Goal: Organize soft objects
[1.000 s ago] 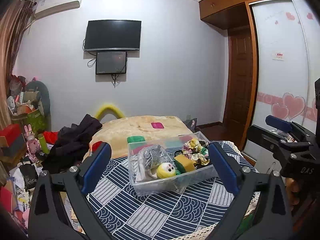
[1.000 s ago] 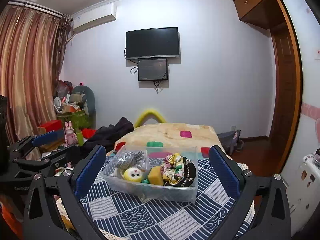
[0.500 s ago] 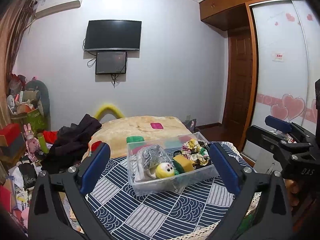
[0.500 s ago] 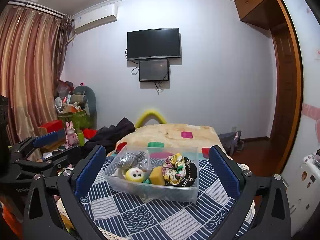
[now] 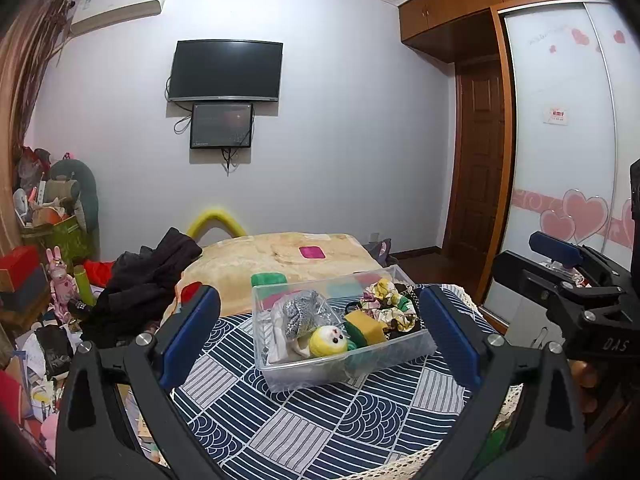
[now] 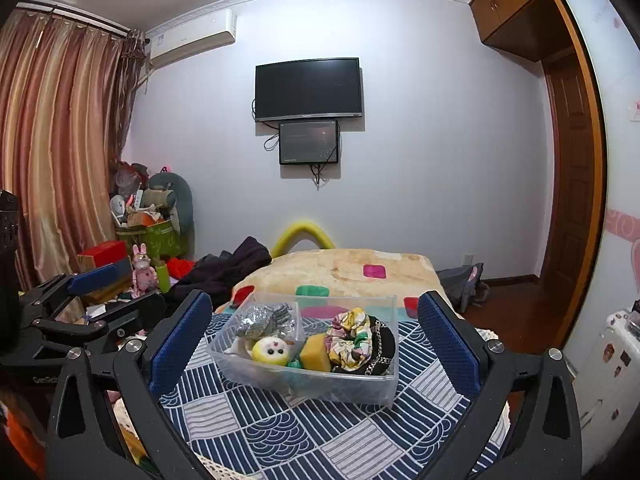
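A clear plastic bin (image 5: 352,364) (image 6: 320,380) stands on a blue patterned tablecloth (image 5: 320,420). It holds a silver mesh item (image 5: 298,314), a yellow plush ball with a face (image 5: 328,340), a yellow sponge (image 5: 362,326) and floral scrunchies (image 5: 386,306). My left gripper (image 5: 320,336) is open and empty, held back from the bin. My right gripper (image 6: 314,340) is open and empty too, and also shows at the right of the left wrist view (image 5: 576,280).
Behind the table is a bed with a beige blanket (image 5: 280,256) and dark clothes (image 5: 148,276). Clutter, boxes and a pink bunny toy (image 5: 60,280) fill the left floor. A wardrobe (image 5: 560,160) and door (image 5: 480,160) stand on the right.
Both grippers have drifted only slightly; the bin sits a touch lower and nearer in the views. Both stay open and empty.
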The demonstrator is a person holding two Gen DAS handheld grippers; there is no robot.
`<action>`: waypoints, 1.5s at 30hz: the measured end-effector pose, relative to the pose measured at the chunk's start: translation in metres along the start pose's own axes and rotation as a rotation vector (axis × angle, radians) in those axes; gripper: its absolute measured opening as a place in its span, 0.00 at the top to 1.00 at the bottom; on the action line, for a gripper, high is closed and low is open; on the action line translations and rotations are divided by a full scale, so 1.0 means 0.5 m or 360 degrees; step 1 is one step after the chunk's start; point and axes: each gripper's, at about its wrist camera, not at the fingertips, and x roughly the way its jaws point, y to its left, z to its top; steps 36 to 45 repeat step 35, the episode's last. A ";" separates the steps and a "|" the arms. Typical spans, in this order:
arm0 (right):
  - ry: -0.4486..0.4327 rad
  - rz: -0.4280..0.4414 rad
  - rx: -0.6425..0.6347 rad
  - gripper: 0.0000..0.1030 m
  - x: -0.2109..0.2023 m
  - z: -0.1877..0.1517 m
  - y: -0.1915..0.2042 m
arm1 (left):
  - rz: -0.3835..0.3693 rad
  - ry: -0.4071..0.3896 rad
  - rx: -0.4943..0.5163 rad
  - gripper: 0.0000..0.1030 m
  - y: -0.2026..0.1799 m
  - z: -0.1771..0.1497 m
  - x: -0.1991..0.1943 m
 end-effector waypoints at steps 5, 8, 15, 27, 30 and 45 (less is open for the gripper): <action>-0.0004 0.0002 0.0002 0.00 -0.003 0.003 0.002 | -0.0006 -0.0001 -0.0001 0.02 -0.001 0.001 0.000; -0.0004 0.0002 0.0002 0.00 -0.003 0.003 0.002 | -0.0005 -0.0005 0.0001 0.02 -0.002 0.000 0.000; -0.0003 0.0000 0.0001 0.00 -0.003 0.002 0.002 | -0.0001 0.0000 -0.0012 0.02 -0.003 0.000 0.004; -0.0001 0.0001 0.0001 0.00 -0.002 0.002 0.000 | -0.0011 0.0016 -0.0048 0.02 0.006 0.001 0.008; 0.0003 -0.0001 0.0006 0.00 -0.001 0.001 -0.001 | -0.0014 0.0015 -0.0049 0.02 0.006 0.000 0.006; 0.0007 0.0001 0.0012 0.00 -0.002 -0.002 -0.003 | -0.0015 0.0016 -0.0049 0.02 0.005 0.000 0.005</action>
